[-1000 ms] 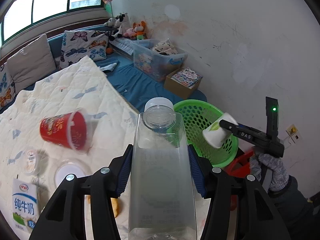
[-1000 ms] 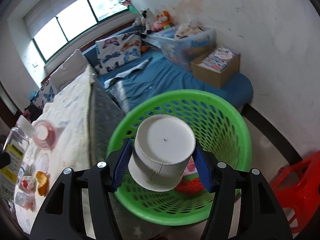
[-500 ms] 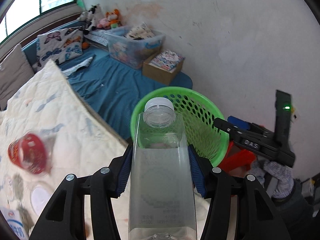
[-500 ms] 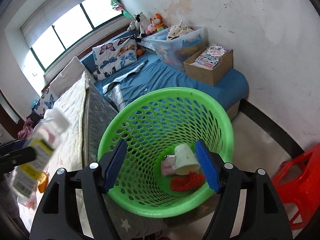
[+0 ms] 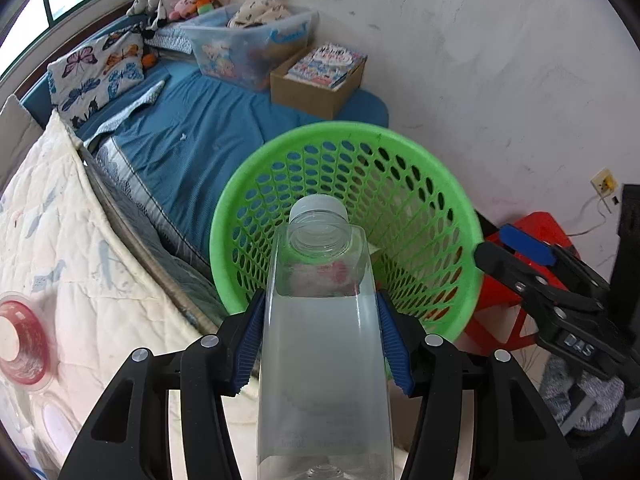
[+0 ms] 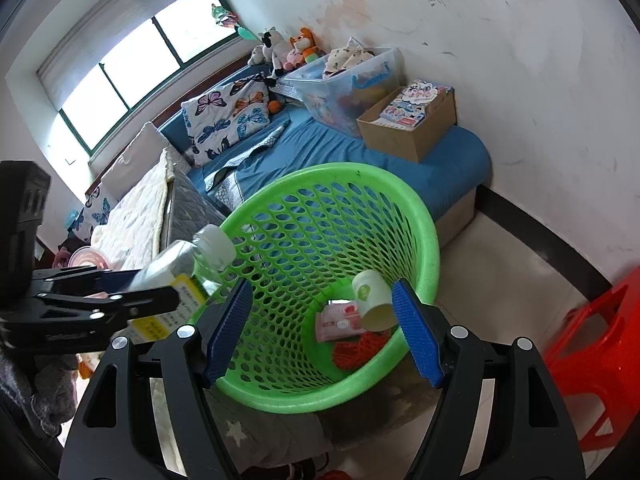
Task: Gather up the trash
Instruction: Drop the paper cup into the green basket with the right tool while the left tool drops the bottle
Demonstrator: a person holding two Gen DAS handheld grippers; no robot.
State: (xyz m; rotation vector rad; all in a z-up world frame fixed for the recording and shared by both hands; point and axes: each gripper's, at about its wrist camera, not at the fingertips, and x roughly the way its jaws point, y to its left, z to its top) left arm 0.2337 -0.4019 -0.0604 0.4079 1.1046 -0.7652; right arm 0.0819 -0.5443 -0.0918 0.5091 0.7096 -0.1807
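**Three pieces binned, one bottle on the way**

Several items of trash are left on my far left: a red cup (image 5: 22, 346) lies on the cream quilt (image 5: 100, 280), with other small litter at that edge too blurred to name. Moving right, my left gripper (image 5: 320, 344) is clamped on a clear bottle (image 5: 324, 360), its white cap pointing over the rim of the green basket (image 5: 460, 216); I judge the drop is the step in hand, not yet made. From the right wrist view the bottle's cap (image 6: 214, 246) sits at the basket's near-left rim. Inside the basket lie a pink packet (image 6: 338, 322), a red mesh scrap (image 6: 356, 354) and a white paper cup (image 6: 374, 300) resting on its side. My right gripper (image 6: 320, 330) hangs above the basket with its jaws apart and nothing between the pads. Farther right, a red stool (image 6: 592, 352) stands beside the basket. By my reading the job is partway done.
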